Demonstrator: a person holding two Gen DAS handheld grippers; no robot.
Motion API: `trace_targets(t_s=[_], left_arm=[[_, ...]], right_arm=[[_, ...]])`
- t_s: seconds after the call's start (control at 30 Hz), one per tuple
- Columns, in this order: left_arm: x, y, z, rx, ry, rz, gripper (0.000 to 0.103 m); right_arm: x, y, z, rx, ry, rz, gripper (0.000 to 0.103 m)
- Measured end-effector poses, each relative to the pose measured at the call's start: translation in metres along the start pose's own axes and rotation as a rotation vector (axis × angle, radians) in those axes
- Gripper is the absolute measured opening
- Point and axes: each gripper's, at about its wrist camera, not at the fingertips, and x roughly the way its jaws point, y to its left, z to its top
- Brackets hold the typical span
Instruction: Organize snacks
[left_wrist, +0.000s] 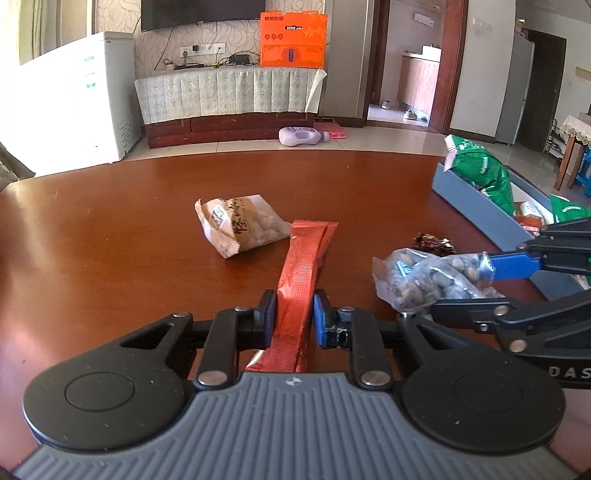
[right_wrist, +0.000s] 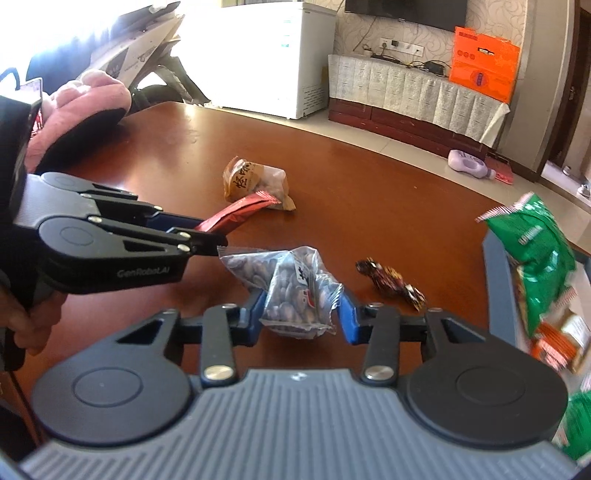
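Holding for binning | left gripper (left_wrist: 294, 319) fingers clamped on long red foil packet (left_wrist: 301, 277) | right gripper (right_wrist: 302, 312) fingers clamped on clear nut bag (right_wrist: 295, 295) | grey-blue tray (left_wrist: 476, 203) beside

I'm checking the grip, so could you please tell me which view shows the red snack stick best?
The left wrist view: the red snack stick runs full length between the left claw's pads. The right wrist view shows only its far end.

Left gripper (left_wrist: 294, 319) clamped; right gripper (right_wrist: 303, 314) pinching, both angled down
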Motion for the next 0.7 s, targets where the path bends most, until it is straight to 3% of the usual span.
trace_targets(t_s=[0.33,0.7], left_arm=[[-0.02,-0.028,-0.004,0.016,-0.019,-0.003,0.025],[-0.03,-0.054,0.005,0.046,-0.04,0.0,0.025]], right_arm=[[-0.052,-0.002,-0.014,0.036,-0.067,-0.01,0.043],[-0.078,-0.013,-0.025,0.084,-0.108,-0.036,0.043]])
